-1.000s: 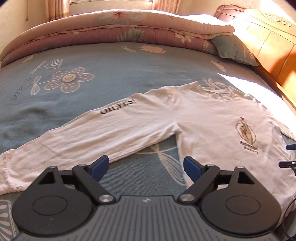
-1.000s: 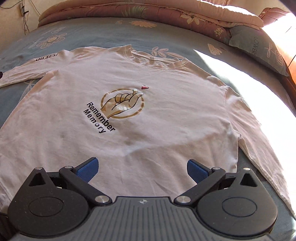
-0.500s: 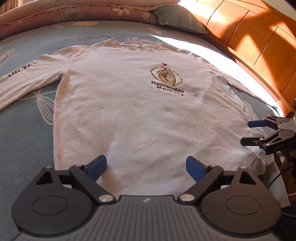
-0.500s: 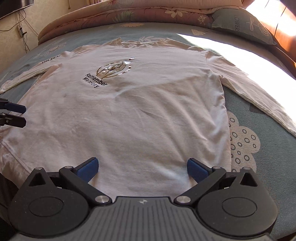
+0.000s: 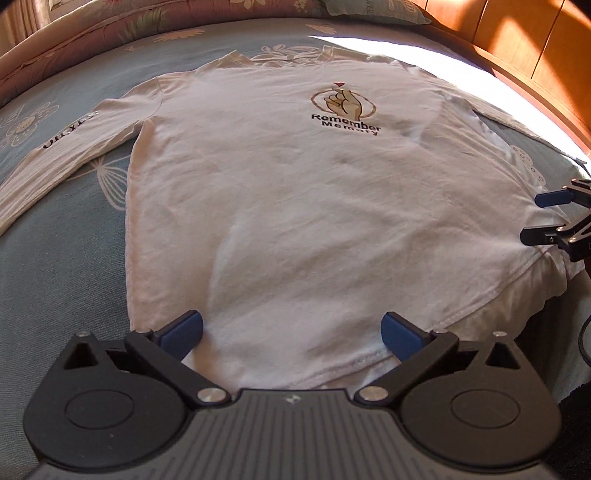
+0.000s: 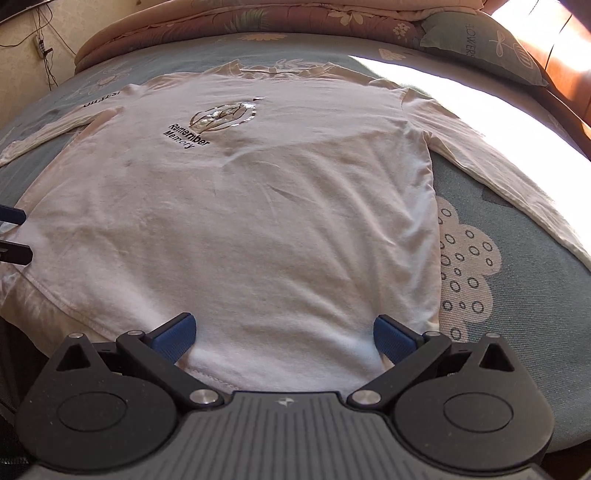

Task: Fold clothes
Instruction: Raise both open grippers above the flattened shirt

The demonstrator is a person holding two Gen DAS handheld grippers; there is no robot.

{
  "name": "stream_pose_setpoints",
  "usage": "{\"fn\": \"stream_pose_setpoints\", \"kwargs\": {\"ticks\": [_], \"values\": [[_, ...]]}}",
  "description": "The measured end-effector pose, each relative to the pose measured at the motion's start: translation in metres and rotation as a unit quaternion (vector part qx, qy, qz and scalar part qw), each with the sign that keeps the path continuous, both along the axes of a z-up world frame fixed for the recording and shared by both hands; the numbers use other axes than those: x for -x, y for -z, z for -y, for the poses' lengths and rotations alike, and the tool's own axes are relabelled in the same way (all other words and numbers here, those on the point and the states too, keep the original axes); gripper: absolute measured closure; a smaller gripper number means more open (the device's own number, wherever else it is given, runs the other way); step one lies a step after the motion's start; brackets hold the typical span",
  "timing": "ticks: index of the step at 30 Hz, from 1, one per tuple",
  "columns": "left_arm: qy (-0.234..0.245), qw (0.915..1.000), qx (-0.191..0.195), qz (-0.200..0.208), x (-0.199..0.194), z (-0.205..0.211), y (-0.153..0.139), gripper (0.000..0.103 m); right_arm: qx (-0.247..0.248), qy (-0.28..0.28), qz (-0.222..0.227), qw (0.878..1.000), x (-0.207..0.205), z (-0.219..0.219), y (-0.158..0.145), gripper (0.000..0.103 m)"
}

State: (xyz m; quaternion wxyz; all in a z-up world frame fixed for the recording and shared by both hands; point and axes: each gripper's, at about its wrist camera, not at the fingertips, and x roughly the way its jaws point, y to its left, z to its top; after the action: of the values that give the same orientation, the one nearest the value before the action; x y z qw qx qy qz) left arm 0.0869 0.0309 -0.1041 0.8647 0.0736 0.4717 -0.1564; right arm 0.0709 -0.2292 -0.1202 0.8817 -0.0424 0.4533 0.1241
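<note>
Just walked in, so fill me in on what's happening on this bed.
A person is about to fold a white long-sleeved shirt lying flat, print up, on the bed. The left gripper and the right gripper both sit at the shirt's bottom hem, jaws wide open. Nothing is gripped or folded yet.

Your shirt (image 5: 295, 206) lies flat on the bed (image 5: 62, 258), hem near you, collar far. Your left gripper (image 5: 291, 332) sits over the hem's left part, your right gripper (image 6: 284, 330) over its right. A quilt (image 6: 229, 22) lies beyond, a pillow (image 6: 480, 44) far right.
</note>
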Motion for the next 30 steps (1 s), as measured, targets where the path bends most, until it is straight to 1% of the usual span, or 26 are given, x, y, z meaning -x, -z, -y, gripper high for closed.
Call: {"fn": "stream_pose_setpoints", "kwargs": {"ticks": [4, 7, 8, 10, 15, 17, 19, 20, 23, 26, 30], "values": [[-0.006, 0.9999, 0.007, 0.004, 0.018, -0.011, 0.000, 0.001, 0.003, 0.001, 0.000, 1.000, 0.010, 0.004, -0.002, 0.000], [0.009, 0.9997, -0.020, -0.006, 0.032, -0.015, -0.001, 0.001, -0.010, -0.001, -0.010, 1.000, 0.014, 0.014, -0.005, 0.000], [0.007, 0.9997, -0.023, -0.011, 0.034, -0.017, -0.002, 0.001, -0.007, -0.006, -0.013, 1.000, 0.014, 0.015, -0.005, 0.000], [0.004, 0.9999, -0.012, 0.002, 0.039, -0.021, -0.012, 0.001, -0.004, -0.009, -0.018, 1.000, 0.014, 0.015, -0.006, 0.000], [-0.010, 0.9998, 0.017, -0.004, 0.018, -0.006, -0.017, 0.001, -0.001, 0.010, -0.012, 1.000, 0.010, 0.008, -0.003, 0.000], [-0.016, 0.9994, 0.028, -0.007, 0.009, 0.000, -0.019, 0.001, 0.007, 0.012, -0.006, 1.000, 0.009, 0.005, -0.002, 0.000], [-0.022, 0.9989, 0.040, -0.010, 0.000, 0.006, -0.021, 0.001, 0.004, 0.013, 0.002, 1.000, 0.011, 0.006, -0.001, 0.000], [-0.035, 0.9983, 0.042, -0.019, -0.010, 0.008, -0.021, 0.001, 0.002, 0.012, 0.006, 1.000, 0.012, 0.007, 0.000, 0.000], [-0.055, 0.9970, 0.050, -0.023, -0.032, 0.018, -0.029, 0.001, -0.003, 0.010, 0.015, 1.000, 0.013, 0.008, 0.001, 0.000], [-0.066, 0.9971, 0.036, -0.014, -0.054, 0.025, -0.043, 0.001, 0.004, 0.006, -0.002, 1.000, 0.007, 0.006, -0.001, 0.000], [-0.099, 0.9942, 0.031, -0.025, -0.089, 0.017, -0.063, 0.001, 0.015, 0.000, -0.033, 0.999, -0.005, 0.003, -0.004, 0.000]]}}
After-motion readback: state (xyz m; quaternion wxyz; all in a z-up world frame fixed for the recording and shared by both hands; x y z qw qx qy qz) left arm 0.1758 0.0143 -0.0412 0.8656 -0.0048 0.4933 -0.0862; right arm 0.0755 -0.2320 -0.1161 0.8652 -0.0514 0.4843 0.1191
